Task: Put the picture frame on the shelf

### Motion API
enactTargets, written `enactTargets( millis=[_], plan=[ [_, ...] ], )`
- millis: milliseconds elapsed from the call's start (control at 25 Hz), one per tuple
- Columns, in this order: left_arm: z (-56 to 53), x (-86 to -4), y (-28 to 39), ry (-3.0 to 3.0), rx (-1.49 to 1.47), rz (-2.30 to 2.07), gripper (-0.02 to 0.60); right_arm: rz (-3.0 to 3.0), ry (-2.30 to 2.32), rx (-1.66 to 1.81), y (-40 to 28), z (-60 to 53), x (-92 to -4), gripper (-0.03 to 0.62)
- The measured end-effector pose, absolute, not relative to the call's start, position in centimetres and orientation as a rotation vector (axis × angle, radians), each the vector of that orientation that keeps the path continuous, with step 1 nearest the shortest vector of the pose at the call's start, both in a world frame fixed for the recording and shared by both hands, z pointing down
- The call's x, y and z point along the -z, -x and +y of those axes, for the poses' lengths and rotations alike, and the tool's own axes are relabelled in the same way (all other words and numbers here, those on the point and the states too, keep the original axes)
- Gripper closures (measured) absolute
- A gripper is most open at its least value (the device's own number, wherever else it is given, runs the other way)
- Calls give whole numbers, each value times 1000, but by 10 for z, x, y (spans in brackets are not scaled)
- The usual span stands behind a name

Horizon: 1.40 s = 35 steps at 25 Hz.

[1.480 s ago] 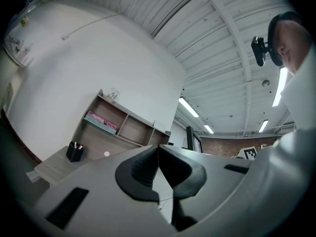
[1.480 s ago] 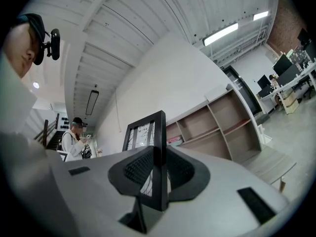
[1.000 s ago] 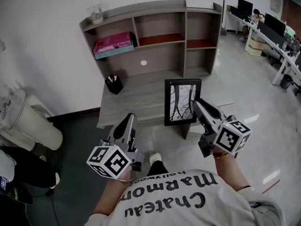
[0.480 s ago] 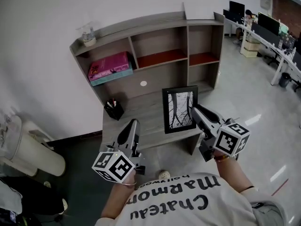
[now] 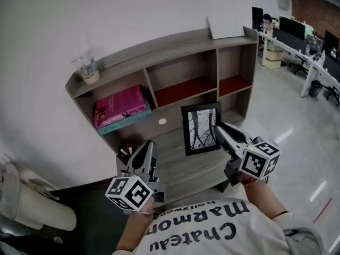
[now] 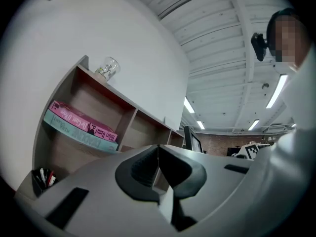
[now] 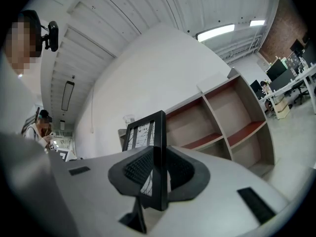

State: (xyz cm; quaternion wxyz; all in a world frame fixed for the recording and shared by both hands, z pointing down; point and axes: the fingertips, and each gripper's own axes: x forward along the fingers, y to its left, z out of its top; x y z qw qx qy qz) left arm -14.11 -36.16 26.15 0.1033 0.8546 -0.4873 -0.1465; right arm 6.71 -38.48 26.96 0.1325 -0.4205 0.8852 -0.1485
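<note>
A black picture frame [image 5: 201, 128] with a black-and-white tree picture hangs upright in the air in front of the grey shelf unit [image 5: 175, 78]. My right gripper [image 5: 219, 132] is shut on the frame's right edge; in the right gripper view the frame edge [image 7: 159, 157] stands clamped between the dark pads. My left gripper [image 5: 147, 149] is held low at the left, jaws shut with nothing between them, its pads [image 6: 143, 168] meeting in the left gripper view. The shelf has several open compartments, two with red floors [image 5: 184, 91].
Pink and teal boxes [image 5: 120, 108] lie in the left compartment. A glass jar [image 5: 88, 70] stands on the shelf top, and a white board [image 5: 228, 22] leans there at the right. A black pen cup [image 5: 124, 154] sits on the desk [image 5: 180, 166]. Office desks [image 5: 297, 52] stand far right.
The frame and my right gripper have risen from the desk level up toward the shelf compartments. The view has tilted so the shelf sits lower and closer. The left gripper stays low.
</note>
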Motion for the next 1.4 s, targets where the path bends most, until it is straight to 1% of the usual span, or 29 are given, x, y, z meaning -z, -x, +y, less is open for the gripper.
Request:
enactTargets(
  millis=[400, 640, 800, 1120, 1400],
  plan=[
    [-436, -286, 188, -2498, 426, -1384, 563, 2584, 1326, 472, -24, -460, -294, 508],
    [-455, -292, 192, -2527, 373, -1315, 563, 2613, 1399, 502, -16, -496, -301, 510],
    [-461, -291, 208, -2534, 378, -1354, 563, 2651, 1396, 519, -13, -525, -300, 510],
    [-466, -296, 232, -2476, 379, -1450, 563, 2701, 1352, 780, -7, -590, -320, 510],
    [-471, -301, 236, -2464, 363, -1471, 563, 2692, 1385, 880, -4, -634, -315, 508]
  ],
)
